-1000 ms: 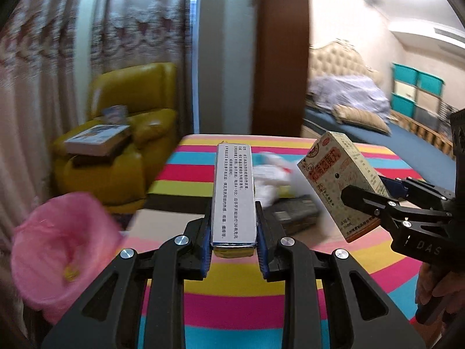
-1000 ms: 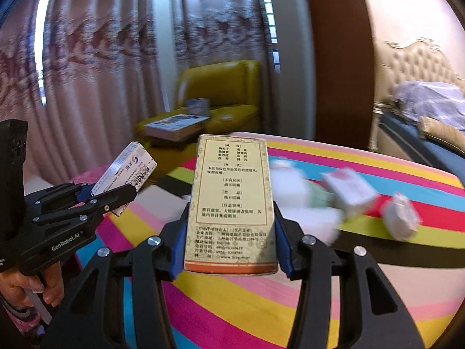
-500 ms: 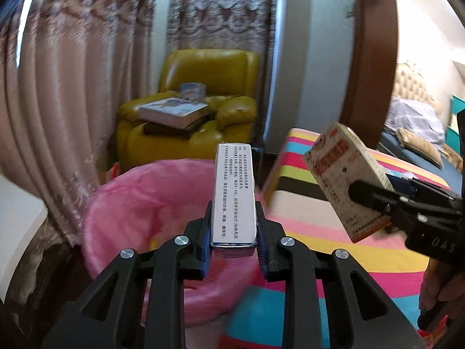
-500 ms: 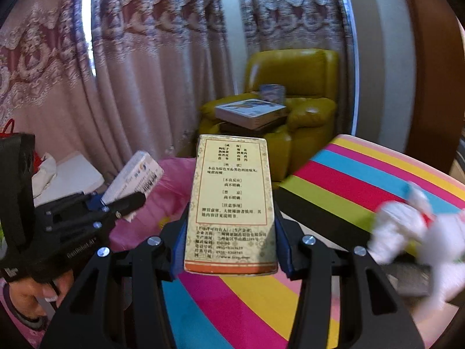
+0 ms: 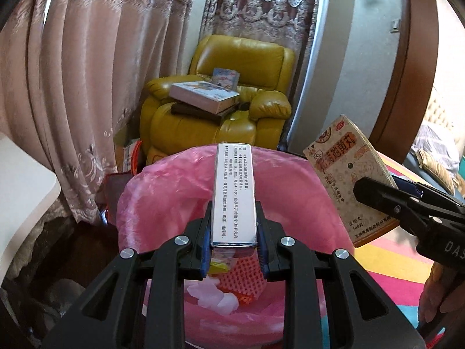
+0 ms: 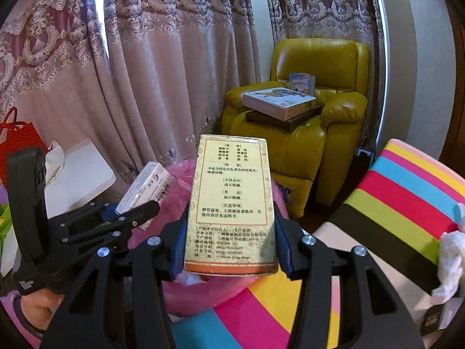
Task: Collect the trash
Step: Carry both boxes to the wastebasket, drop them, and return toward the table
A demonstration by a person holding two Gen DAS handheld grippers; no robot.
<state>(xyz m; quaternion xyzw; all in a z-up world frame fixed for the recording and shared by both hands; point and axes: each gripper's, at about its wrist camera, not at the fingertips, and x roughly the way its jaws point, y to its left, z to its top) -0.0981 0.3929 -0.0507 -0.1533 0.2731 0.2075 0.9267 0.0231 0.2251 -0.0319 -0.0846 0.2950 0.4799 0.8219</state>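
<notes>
Tongs both clenched: my left tongs [image 5: 234,250] level a silver box [image 5: 234,195] over the pink-lined bin [image 5: 162,203]; at 3 o'clock, my right tongs [image 6: 231,250] grip a cream box [image 6: 231,203].

We are seeing two grippers, left [image 5: 234,226] and right [image 6: 231,232], two medicine boxes, slim [image 5: 234,195] and wide [image 6: 231,206], one pink-lined bin [image 5: 162,203], one yellow armchair [image 5: 221,110].

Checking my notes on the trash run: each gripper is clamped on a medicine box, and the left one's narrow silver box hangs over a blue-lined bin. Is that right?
Not quite: the bin liner is pink, not blue, as the left wrist view shows. The rest holds: the left gripper clamps the narrow silver box over the bin, and the right gripper clamps the tan medicine box.
</notes>
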